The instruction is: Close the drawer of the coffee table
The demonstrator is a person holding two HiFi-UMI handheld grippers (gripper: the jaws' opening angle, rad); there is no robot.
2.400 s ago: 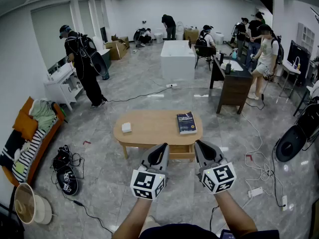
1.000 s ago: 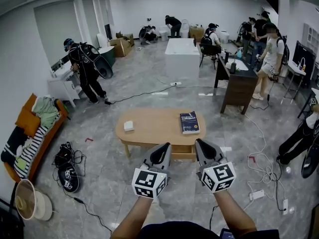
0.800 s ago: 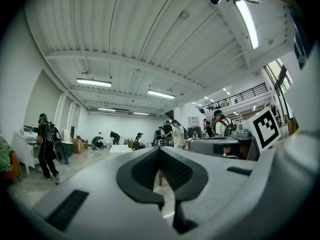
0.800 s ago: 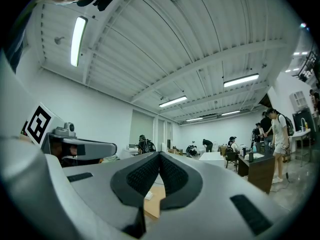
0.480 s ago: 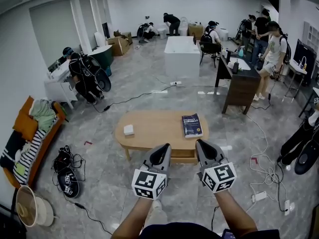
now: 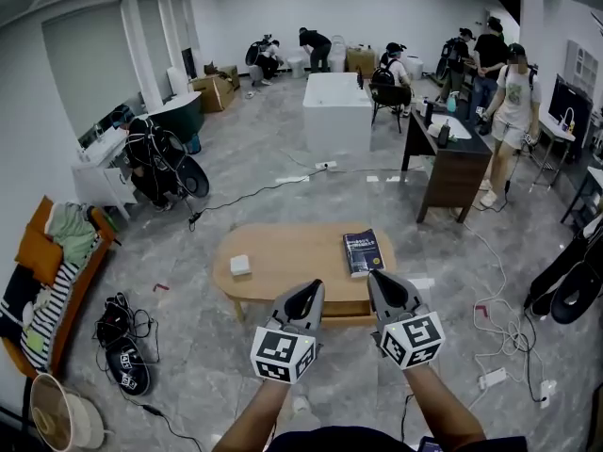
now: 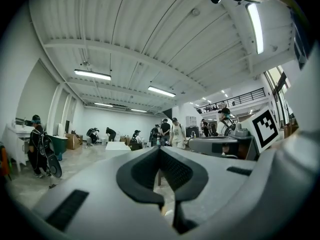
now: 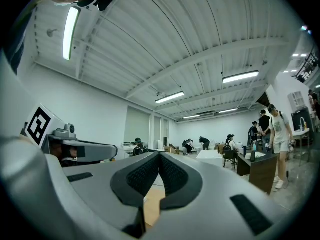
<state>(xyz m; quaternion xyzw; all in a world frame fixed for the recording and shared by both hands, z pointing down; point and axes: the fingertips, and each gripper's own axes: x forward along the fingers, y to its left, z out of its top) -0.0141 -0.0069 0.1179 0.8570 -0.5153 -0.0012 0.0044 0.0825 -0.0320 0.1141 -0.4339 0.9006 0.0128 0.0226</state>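
While the left gripper [image 6: 311, 291] and right gripper [image 6: 378, 282] hang pinched shut and empty, the drawer [image 6: 345, 308] lies along the coffee table's [image 6: 283, 252] near edge, nearer the right.

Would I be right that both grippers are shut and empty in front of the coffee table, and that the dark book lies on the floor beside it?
Not quite: the head view shows the dark book lying on top of the coffee table, toward its right end. The left gripper and right gripper are indeed shut and empty in front of it.

Bright ceiling strip lights [image 8: 70, 31], sharp views, fisheye-curved edges
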